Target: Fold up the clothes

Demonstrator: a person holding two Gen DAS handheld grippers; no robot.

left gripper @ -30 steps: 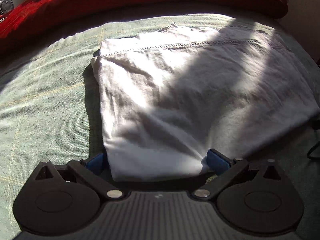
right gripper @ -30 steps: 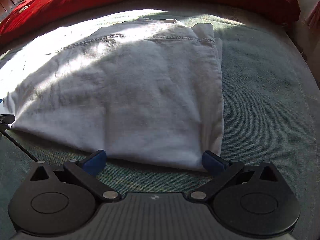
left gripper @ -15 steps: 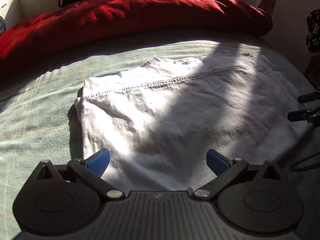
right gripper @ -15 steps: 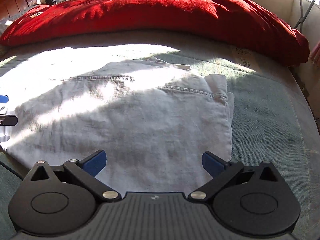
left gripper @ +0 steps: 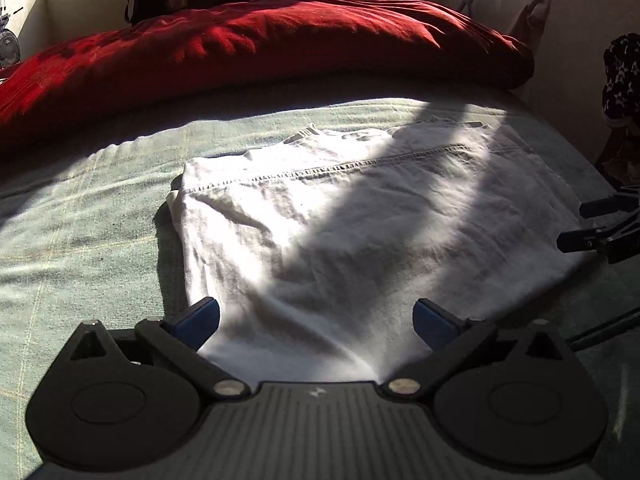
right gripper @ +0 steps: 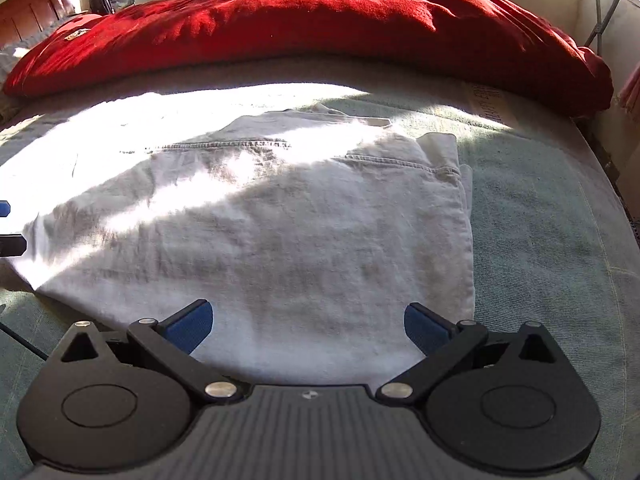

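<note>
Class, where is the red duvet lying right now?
In both wrist views the red duvet stretches across the far end of the bed, beyond the folded white garment.

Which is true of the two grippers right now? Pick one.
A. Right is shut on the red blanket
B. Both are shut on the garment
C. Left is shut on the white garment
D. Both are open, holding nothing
D: the left gripper and right gripper both show fingers spread wide over the white garment, with nothing pinched.

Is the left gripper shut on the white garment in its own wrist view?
No. The left gripper is open, its blue pads spread wide over the white garment's near edge.
</note>
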